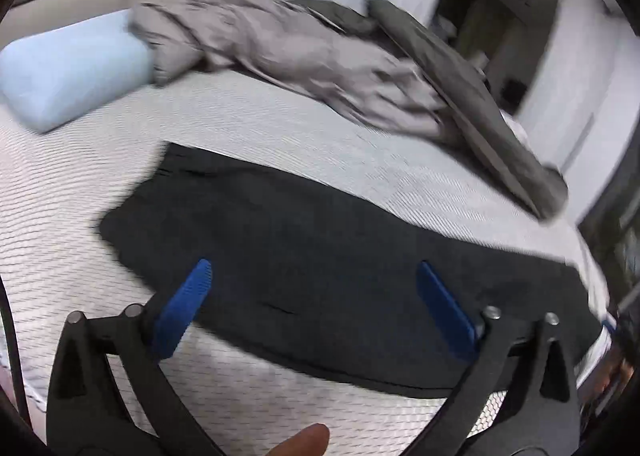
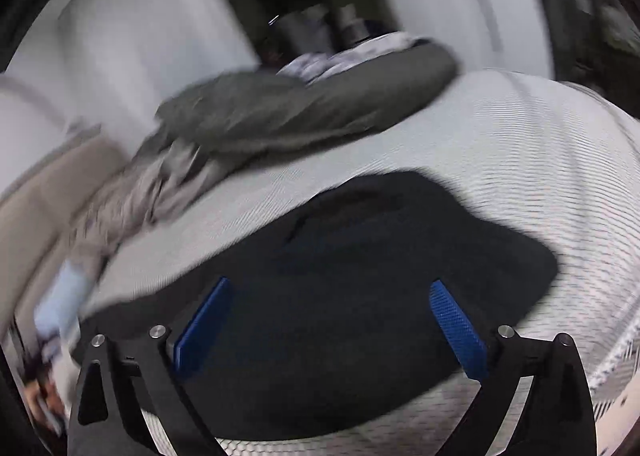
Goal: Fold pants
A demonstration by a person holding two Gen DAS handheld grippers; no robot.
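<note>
White textured mattress cover carries everything: the flat black fabric pants lie along its near edge, apparently already folded lengthwise. My left gripper and right gripper both hover over them with blue fingers spread wide, holding nothing. My worry is pinching only the top layer — the lower one would drag and the fold would skew; the ribbed cover could also catch in a pinch. A crumpled grey duvet heaps along the far edge and a pale blue pillow sits at the far-left corner, both well apart from the pants.
</note>
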